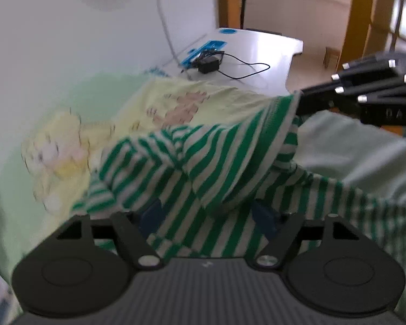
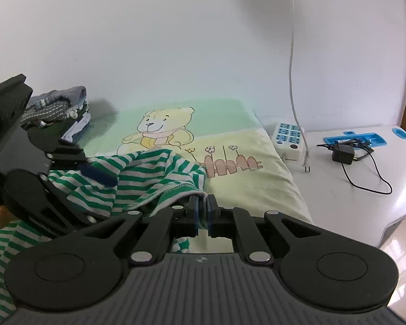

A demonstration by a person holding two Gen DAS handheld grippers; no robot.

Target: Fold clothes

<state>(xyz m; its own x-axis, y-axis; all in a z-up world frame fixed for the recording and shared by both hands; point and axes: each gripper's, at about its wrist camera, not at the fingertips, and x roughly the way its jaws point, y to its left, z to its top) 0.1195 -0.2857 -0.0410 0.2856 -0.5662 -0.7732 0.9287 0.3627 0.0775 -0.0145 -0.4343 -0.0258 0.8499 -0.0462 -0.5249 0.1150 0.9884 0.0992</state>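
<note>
A green-and-white striped garment [image 1: 216,162] lies crumpled on a pale yellow and green blanket printed with a bear [image 2: 230,189]. My left gripper [image 1: 208,215] is open, its blue pads wide apart. The striped cloth lies bunched between them, and neither pad presses on it. In the right wrist view one of its blue fingers [image 2: 100,174] rests on top of the striped garment [image 2: 149,173]. My right gripper [image 2: 201,208] is shut on the garment's hem and holds that edge lifted. From the left wrist view the right gripper [image 1: 301,103] pinches the cloth's raised corner at the upper right.
A pile of folded clothes [image 2: 56,108] sits by the wall at the back left. To the right is a white table [image 2: 365,203] with a power strip [image 2: 288,138], a black adapter and cord [image 2: 343,154] and a blue tray [image 2: 354,138].
</note>
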